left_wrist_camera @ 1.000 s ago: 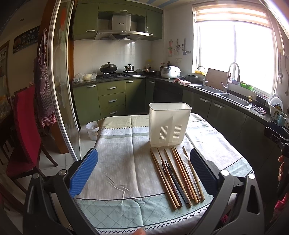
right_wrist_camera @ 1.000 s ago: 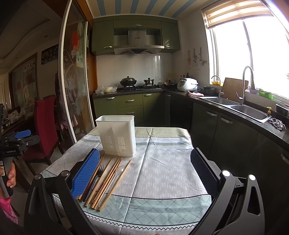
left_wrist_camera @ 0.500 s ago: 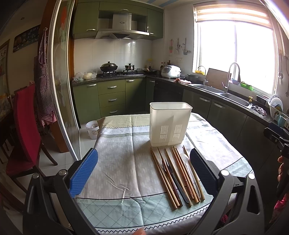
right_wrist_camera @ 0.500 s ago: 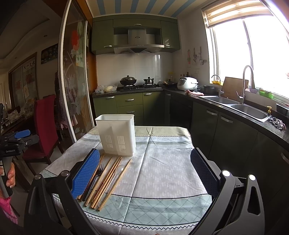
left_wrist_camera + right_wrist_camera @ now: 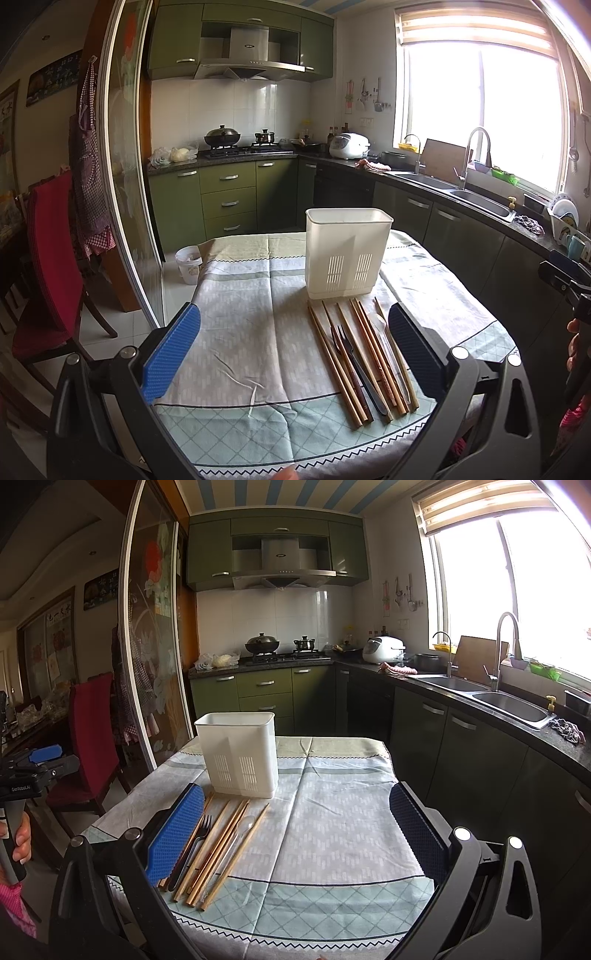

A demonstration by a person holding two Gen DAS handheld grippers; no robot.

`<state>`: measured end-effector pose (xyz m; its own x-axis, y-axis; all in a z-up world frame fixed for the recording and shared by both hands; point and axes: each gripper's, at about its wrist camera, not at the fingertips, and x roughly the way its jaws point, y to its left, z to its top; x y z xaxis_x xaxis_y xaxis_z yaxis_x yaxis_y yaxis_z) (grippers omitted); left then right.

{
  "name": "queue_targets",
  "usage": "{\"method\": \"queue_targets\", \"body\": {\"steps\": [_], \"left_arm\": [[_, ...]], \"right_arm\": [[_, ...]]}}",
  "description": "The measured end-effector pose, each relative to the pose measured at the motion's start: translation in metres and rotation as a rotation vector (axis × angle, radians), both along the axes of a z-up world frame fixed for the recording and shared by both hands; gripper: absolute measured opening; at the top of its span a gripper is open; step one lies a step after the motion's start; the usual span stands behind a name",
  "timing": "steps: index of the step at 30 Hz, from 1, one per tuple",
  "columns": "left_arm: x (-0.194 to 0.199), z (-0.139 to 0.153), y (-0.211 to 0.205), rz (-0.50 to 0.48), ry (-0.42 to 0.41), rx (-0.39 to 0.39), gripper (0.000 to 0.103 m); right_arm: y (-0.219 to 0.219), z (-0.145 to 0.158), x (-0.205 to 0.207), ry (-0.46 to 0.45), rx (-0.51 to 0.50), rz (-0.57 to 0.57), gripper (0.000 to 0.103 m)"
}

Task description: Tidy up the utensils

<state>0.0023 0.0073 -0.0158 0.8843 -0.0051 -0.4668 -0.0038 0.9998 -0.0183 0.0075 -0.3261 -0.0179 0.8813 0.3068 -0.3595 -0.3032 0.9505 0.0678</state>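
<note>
A white plastic utensil holder (image 5: pixel 347 253) (image 5: pixel 239 755) stands upright on the clothed table (image 5: pixel 243 325). In front of it lies a row of wooden chopsticks (image 5: pixel 334 363) (image 5: pixel 218 845), a black fork (image 5: pixel 356 363) (image 5: pixel 197 840) and a clear spoon (image 5: pixel 382 332) (image 5: pixel 242 830). My left gripper (image 5: pixel 293 349) is open and empty above the near table edge, left of the utensils. My right gripper (image 5: pixel 297 830) is open and empty, with the utensils beside its left finger (image 5: pixel 177 834).
A red-covered chair (image 5: pixel 51 266) stands left of the table. A small bin (image 5: pixel 189 264) sits on the floor behind it. Green cabinets, a stove (image 5: pixel 240 147) and a sink counter (image 5: pixel 461 192) line the back and right. A glass sliding door (image 5: pixel 125 184) stands at left.
</note>
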Motion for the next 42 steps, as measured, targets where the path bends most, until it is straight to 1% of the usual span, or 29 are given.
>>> {"method": "queue_targets", "body": {"steps": [12,17,21,24,27,31,32,35,37,39,42], "left_arm": [[0.006,-0.004,0.002,0.0,0.02,-0.004,0.097],[0.014,-0.006,0.002,-0.004,0.04,-0.006,0.097],[0.025,-0.015,0.003,-0.002,0.071,-0.016,0.097],[0.043,-0.028,0.008,0.01,0.135,-0.034,0.097],[0.069,-0.046,0.016,0.019,0.22,-0.069,0.097],[0.102,-0.07,0.019,0.019,0.323,-0.096,0.097],[0.11,-0.075,0.018,0.009,0.349,-0.109,0.097],[0.132,-0.087,0.012,-0.02,0.447,-0.158,0.097],[0.145,-0.092,0.002,-0.063,0.5,-0.191,0.097],[0.154,-0.095,-0.012,-0.103,0.544,-0.203,0.097],[0.166,-0.101,-0.033,-0.156,0.593,-0.219,0.097]], "right_arm": [[0.003,-0.011,0.008,0.022,-0.002,0.0,0.099],[0.004,-0.015,0.015,0.045,-0.003,0.0,0.099],[0.004,-0.021,0.027,0.083,-0.009,0.007,0.099],[0.007,-0.031,0.046,0.166,0.001,0.056,0.099],[0.01,-0.044,0.073,0.264,0.008,0.091,0.099],[0.02,-0.065,0.114,0.445,0.034,0.139,0.099],[0.023,-0.069,0.123,0.485,0.034,0.147,0.099],[0.028,-0.081,0.145,0.553,0.032,0.154,0.099],[0.028,-0.086,0.156,0.6,0.05,0.155,0.099],[0.027,-0.092,0.165,0.637,0.08,0.166,0.099],[0.025,-0.098,0.175,0.687,0.098,0.166,0.099]]}}
